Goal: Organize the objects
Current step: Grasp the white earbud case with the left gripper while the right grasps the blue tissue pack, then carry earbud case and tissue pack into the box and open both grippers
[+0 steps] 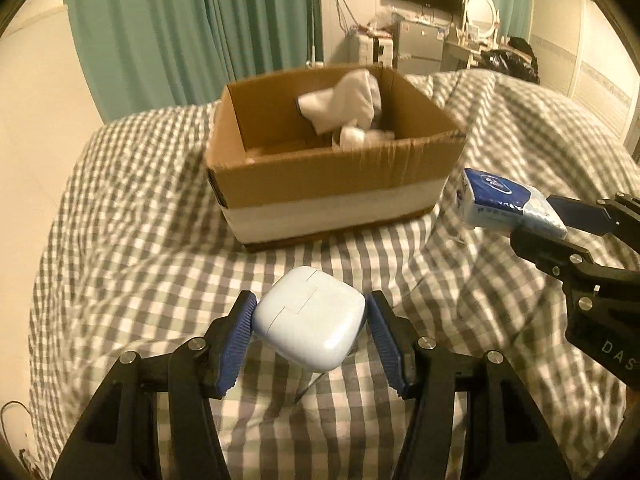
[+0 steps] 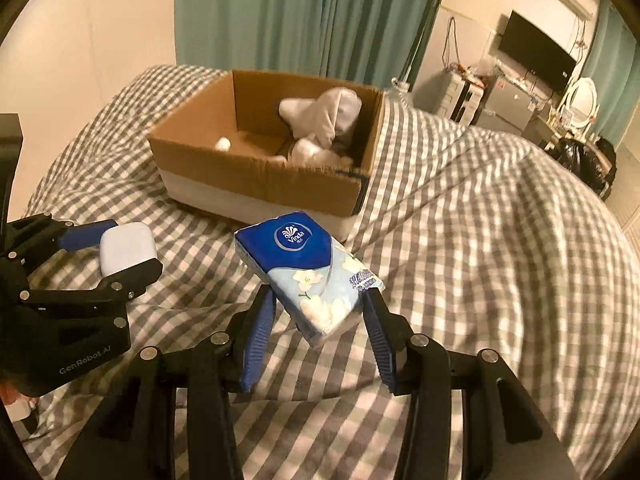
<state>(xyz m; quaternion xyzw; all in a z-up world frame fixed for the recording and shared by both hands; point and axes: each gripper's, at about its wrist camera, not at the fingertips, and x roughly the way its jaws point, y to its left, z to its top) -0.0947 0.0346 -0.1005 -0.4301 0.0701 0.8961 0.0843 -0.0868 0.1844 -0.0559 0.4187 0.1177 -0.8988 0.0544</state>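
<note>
My left gripper (image 1: 310, 312) is shut on a pale blue rounded case (image 1: 310, 316) and holds it above the checked bed cover, in front of an open cardboard box (image 1: 332, 184). My right gripper (image 2: 320, 300) is shut on a blue and white Vinda tissue pack (image 2: 308, 272), held above the bed just right of the box's near corner (image 2: 356, 200). The pack also shows in the left wrist view (image 1: 508, 204), and the case in the right wrist view (image 2: 126, 246). White cloth items (image 1: 344, 104) lie inside the box.
The grey and white checked bed cover (image 2: 480, 240) spreads in folds around the box. Green curtains (image 1: 192, 32) hang behind. A TV (image 2: 536, 54), a mirror (image 2: 580, 100), a small cabinet and a dark bag (image 2: 580, 160) stand at the far right.
</note>
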